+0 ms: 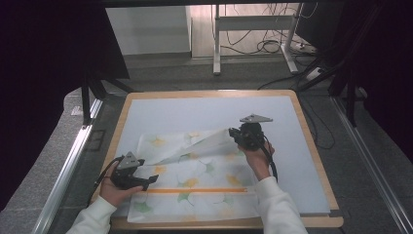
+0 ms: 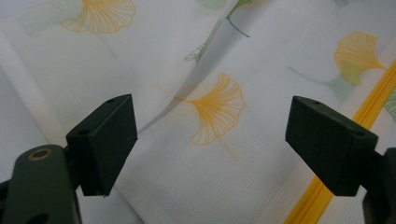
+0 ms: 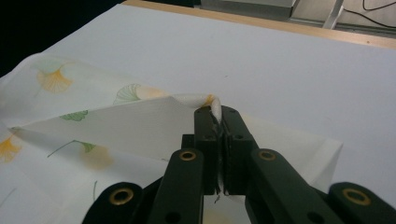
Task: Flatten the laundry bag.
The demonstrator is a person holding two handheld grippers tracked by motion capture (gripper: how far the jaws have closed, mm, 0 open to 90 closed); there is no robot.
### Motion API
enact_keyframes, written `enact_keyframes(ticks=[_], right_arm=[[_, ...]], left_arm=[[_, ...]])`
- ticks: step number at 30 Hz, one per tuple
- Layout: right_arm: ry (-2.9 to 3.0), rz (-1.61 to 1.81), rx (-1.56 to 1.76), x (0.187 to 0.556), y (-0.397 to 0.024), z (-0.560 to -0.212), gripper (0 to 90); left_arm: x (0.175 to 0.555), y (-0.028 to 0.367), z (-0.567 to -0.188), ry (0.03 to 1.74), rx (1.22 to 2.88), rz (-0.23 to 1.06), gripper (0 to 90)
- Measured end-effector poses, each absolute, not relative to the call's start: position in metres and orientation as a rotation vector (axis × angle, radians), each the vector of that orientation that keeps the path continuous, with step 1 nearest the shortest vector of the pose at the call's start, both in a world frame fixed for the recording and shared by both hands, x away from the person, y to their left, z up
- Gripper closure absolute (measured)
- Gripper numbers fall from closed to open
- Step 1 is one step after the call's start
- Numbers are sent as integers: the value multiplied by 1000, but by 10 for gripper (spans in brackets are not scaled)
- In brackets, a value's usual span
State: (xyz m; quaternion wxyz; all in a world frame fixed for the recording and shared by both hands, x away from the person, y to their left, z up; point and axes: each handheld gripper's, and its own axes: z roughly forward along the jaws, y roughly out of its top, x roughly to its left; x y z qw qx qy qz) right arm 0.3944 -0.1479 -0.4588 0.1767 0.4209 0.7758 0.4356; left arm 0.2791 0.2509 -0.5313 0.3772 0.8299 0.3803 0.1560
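Near edge of the bench (image 1: 311,146): white cloth (image 1: 195,190) with yellow and green leaf print and an orange stripe, spread flat over the near half of the pale mat. Left hand-held gripper (image 1: 151,179) at the cloth's near left side, jaws wide apart, nothing between them, leaf-print fabric lying under the gap (image 2: 210,140). Farther and to the right, right hand-held gripper (image 1: 234,132) clamped tight on the cloth's far right corner (image 3: 215,109), lifted and folded toward the left so the underside shows. Beyond the bench, floor with cables and a metal frame.
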Motion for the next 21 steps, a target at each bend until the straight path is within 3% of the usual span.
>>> enact_keyframes(ticks=[21], right_arm=[[2174, 1187, 1282, 422, -159, -471, 856]], left_arm=[[279, 251, -531, 971, 2120, 396, 165]])
